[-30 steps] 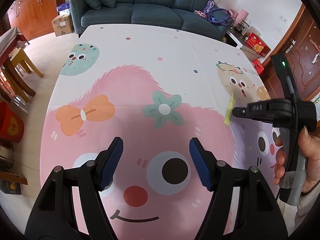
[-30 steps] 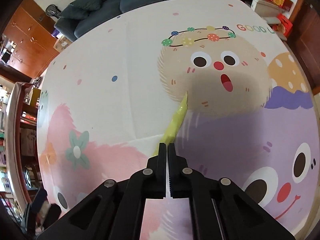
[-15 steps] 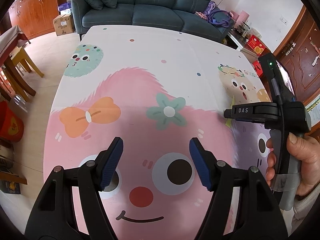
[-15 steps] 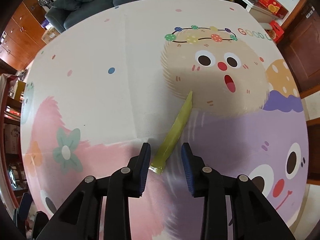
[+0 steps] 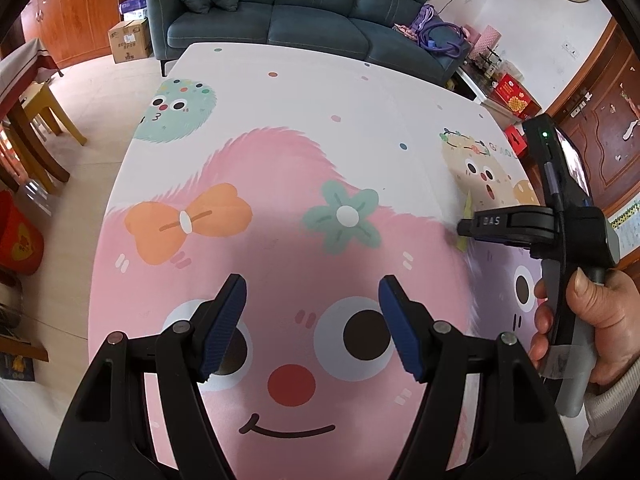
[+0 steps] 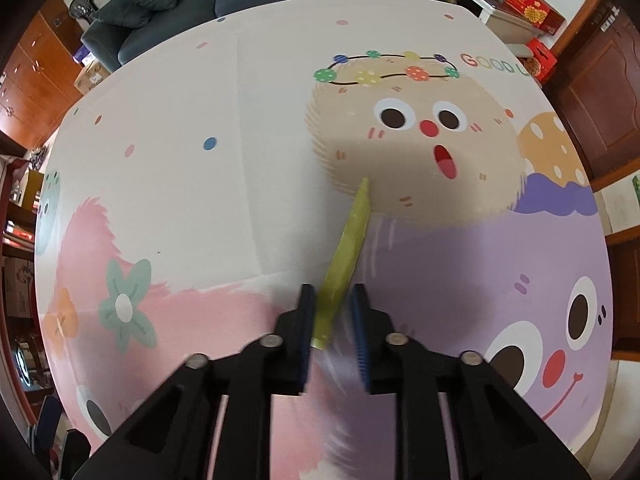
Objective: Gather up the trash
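the yellow-green strip [image 6: 349,252], the trash in question, lies flat on the cartoon tablecloth [image 6: 168,128]. in the right wrist view its long axis runs from the right claw [image 6: 331,320] up toward 1 o'clock, the far tip ending at the beige face's lower edge. its near end sits between the two blue pads [image 6: 307,320], closer to the left one. the jaws are closing on it, but a gap shows on the right side, so they do not yet look clenched; the strip is between them rather than held. the claw points down at the cloth, so the pinch falls across the strip's width near its end, which i judge a fair grip for something this thin if the pads reach the cloth.

the left claw [image 5: 312,320] is released, jaws wide with nothing between them, over the pink face's eyes. from it the strip [image 5: 467,204] lies at about 2 o'clock, well apart and partly hidden behind the right claw, which a hand [image 5: 596,320] holds. the right hand is plainly the nearer one.
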`<state>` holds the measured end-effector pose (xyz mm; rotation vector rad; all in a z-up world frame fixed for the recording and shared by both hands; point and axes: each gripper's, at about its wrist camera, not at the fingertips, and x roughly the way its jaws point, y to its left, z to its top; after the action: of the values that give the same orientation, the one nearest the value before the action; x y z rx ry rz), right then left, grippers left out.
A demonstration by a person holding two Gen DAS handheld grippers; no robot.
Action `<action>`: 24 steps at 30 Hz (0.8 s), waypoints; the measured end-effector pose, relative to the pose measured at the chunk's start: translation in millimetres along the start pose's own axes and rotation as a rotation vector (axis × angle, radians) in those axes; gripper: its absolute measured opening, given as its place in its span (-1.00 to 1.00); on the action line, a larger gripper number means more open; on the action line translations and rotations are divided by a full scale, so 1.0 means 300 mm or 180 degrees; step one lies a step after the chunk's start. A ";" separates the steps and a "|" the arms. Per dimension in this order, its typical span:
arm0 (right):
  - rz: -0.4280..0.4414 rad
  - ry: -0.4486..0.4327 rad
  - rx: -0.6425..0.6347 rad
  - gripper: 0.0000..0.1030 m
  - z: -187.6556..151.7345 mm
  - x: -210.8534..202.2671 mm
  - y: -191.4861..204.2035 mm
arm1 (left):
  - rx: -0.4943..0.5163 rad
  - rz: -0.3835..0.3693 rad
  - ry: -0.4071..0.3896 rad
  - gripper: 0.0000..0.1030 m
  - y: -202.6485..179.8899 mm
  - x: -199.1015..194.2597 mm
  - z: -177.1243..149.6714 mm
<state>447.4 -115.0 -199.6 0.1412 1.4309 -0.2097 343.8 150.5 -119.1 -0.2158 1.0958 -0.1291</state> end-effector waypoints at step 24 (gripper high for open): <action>0.0400 -0.0247 -0.0221 -1.00 -0.080 -0.087 -0.137 | 0.0337 0.0069 0.0095 0.28 -0.101 0.028 -0.031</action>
<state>411.6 -148.1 -175.7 0.1637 1.3454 -0.0616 339.3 118.2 -123.1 -0.1073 1.1174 -0.1711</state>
